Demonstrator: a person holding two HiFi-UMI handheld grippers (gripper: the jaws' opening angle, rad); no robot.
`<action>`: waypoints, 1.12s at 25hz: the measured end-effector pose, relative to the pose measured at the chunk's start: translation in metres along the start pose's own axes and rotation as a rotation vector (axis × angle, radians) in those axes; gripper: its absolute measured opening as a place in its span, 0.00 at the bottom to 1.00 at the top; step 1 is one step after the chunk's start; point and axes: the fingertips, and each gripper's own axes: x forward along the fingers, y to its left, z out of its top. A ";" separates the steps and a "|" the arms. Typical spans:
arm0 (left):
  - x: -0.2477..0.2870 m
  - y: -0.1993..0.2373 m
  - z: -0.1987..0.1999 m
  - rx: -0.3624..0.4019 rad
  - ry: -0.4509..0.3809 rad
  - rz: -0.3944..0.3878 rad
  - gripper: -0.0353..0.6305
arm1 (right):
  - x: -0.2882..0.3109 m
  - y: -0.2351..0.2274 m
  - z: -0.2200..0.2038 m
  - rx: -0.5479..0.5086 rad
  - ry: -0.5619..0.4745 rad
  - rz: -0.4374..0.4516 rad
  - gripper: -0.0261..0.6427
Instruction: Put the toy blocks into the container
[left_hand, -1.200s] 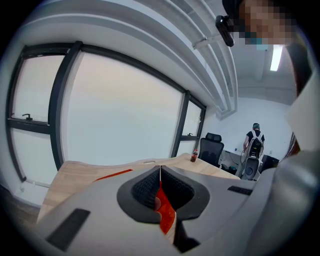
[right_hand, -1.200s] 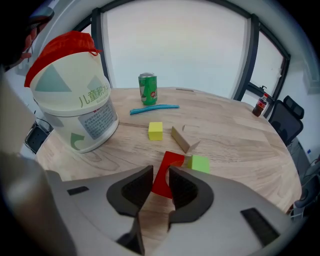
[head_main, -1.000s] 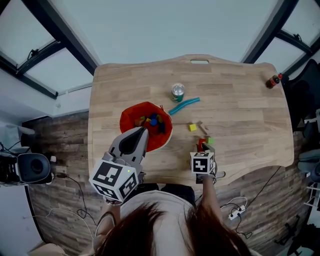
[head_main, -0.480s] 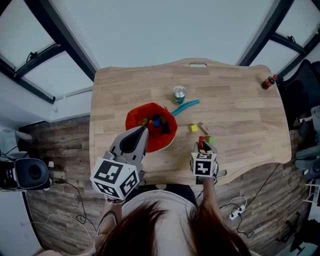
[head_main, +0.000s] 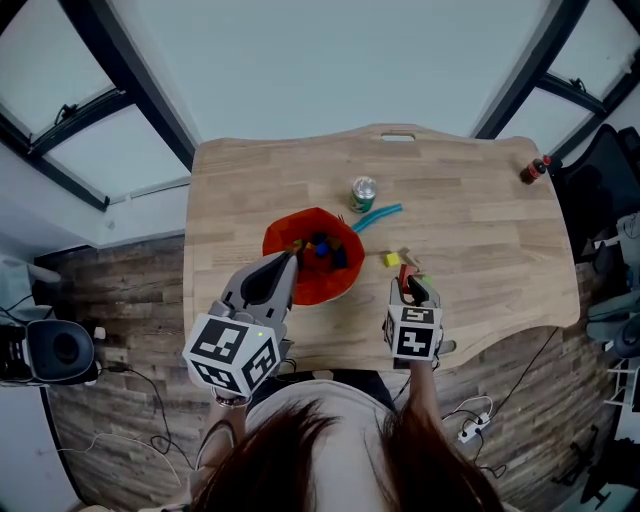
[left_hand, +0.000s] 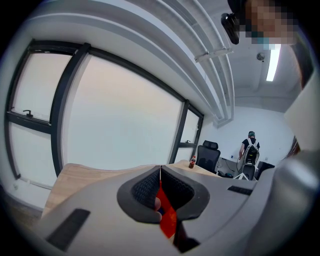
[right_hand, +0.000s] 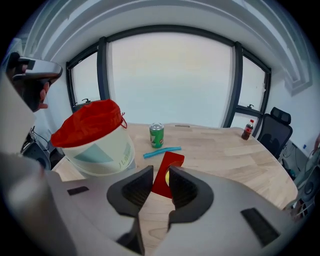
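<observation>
Currently, mixed coloured blocks (head_main: 320, 248) are held in the container (head_main: 283, 232) at frame centre. Its red liner (left_hand: 167, 222) is pinched by the closed left gripper (head_main: 285, 262). Lower right of it, a red arch block (right_hand: 170, 160) is clamped between the partly spread jaws of the right gripper (right_hand: 160, 172). A yellow block (head_main: 390, 260) is left on the table (head_main: 480, 220).

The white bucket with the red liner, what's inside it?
Small toy blocks, blue, yellow and dark, lie in the red-lined bucket. The left gripper covers its near side, so anything there is hidden.

Bright, soft daylight from wide windows (right_hand: 170, 80); heavy fisheye distortion, dark vignetted corners
</observation>
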 end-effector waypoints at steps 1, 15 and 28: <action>-0.001 0.002 0.000 -0.003 -0.003 0.001 0.07 | -0.002 0.002 0.005 -0.003 -0.011 0.001 0.20; -0.007 0.017 0.003 -0.024 -0.027 0.010 0.07 | -0.031 0.023 0.068 -0.041 -0.153 0.030 0.20; -0.018 0.034 0.002 -0.053 -0.039 0.068 0.07 | -0.036 0.045 0.098 -0.074 -0.208 0.095 0.20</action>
